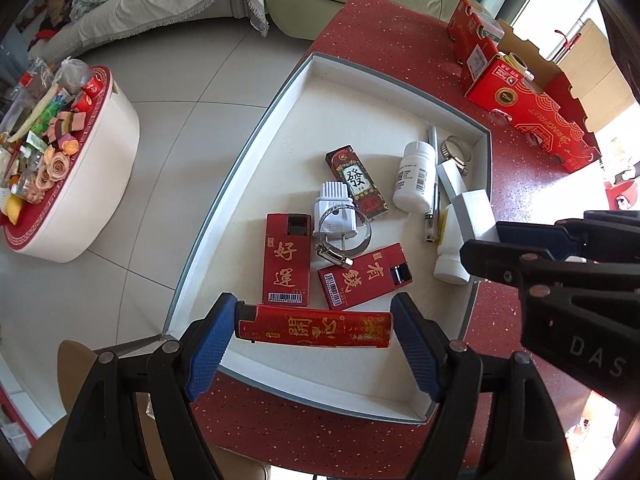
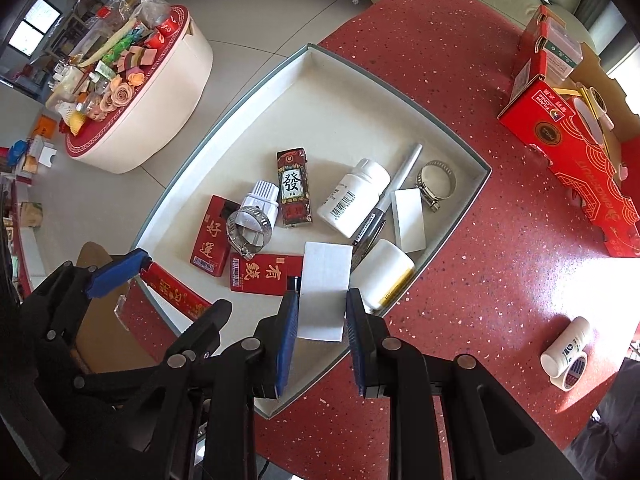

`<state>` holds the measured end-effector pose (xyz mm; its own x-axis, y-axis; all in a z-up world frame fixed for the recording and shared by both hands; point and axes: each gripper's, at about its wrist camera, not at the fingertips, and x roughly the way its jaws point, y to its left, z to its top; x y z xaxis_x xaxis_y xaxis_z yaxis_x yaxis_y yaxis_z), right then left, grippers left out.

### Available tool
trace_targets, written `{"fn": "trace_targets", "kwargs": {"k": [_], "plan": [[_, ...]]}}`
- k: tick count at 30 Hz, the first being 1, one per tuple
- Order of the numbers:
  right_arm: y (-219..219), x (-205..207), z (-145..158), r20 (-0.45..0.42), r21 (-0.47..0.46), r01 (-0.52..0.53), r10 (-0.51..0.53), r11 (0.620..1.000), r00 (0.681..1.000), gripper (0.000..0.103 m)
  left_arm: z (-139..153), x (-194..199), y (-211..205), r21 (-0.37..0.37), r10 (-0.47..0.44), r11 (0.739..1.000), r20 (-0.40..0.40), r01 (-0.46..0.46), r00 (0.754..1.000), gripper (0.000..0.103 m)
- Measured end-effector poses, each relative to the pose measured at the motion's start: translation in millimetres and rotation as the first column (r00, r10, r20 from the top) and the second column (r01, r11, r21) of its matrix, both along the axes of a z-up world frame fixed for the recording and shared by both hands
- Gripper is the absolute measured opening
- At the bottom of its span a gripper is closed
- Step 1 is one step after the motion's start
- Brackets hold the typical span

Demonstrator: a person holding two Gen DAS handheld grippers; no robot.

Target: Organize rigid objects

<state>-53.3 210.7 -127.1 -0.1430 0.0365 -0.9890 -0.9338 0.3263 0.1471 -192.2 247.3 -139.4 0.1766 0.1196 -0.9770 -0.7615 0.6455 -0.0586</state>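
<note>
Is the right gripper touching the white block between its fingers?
Touching. In the right wrist view, both blue pads of the right gripper press against the sides of the white block, with no gap visible.

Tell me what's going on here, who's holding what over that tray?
A person is sorting small items into a shallow white tray on a red table, one gripper in each hand. The left gripper spans a long red lighter end to end at the tray's near edge. The right gripper is clamped on a white block above the tray. Other red lighters, white bottles, hose clamps, a plug and a pen lie in the tray.
</note>
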Motion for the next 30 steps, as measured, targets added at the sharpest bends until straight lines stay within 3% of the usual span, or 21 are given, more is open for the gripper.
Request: {"fn": "trace_targets", "kwargs": {"k": [4,6,7,8,13,18,20,23,26,28,30], "plan": [[9,1,-14,-0.032,-0.038,-0.02,0.019,0.999,0.999,0.026,-9,1,3,-0.028,-0.001,1.0,0.008,0.002,1.0,0.082],[12,1,-17,-0.039,-0.057,-0.029,0.027,0.998,0.999,0.055,-12,2,5,-0.039,-0.003,0.999,0.002,0.003,1.0,0.084],[12,2,-15,-0.025,-0.048,-0.024,0.023,0.999,0.999,0.084,-12,3,5,-0.038,-0.007,0.999,-0.005,0.007,1.0,0.087],[10,4,-9,-0.009,-0.015,-0.017,0.017,1.0,1.0,0.089,-11,2,4,-0.03,-0.009,1.0,-0.005,0.009,1.0,0.088],[-2,15,12,0.006,0.026,0.022,-0.022,0.999,1.0,0.089,9,-3,3,0.027,0.01,1.0,0.032,-0.01,0.999,0.09],[-32,32,37,-0.006,0.073,0.114,-0.114,0.991,0.993,0.09,51,-9,-1,0.135,0.028,0.99,0.081,-0.039,0.996,0.09],[-45,37,48,-0.006,0.099,0.166,-0.166,0.981,0.986,0.103,59,-10,-2,0.104,0.017,0.994,0.112,-0.029,0.994,0.09],[-58,38,59,-0.008,0.118,0.214,-0.215,0.97,0.977,0.103,58,-10,2,0.018,0.018,1.0,0.142,-0.021,0.99,0.09],[-71,38,63,-0.028,0.109,0.264,-0.262,0.958,0.965,0.103,51,-3,-4,0.033,0.006,0.999,0.048,-0.007,0.999,0.095],[-78,35,62,-0.039,0.094,0.284,-0.282,0.954,0.959,0.103,46,-3,-9,0.01,-0.004,1.0,0.019,0.004,1.0,0.103],[-84,31,61,-0.026,0.074,0.297,-0.295,0.952,0.955,0.103,42,-9,-13,0.002,0.009,1.0,-0.004,-0.009,1.0,0.103]]}}
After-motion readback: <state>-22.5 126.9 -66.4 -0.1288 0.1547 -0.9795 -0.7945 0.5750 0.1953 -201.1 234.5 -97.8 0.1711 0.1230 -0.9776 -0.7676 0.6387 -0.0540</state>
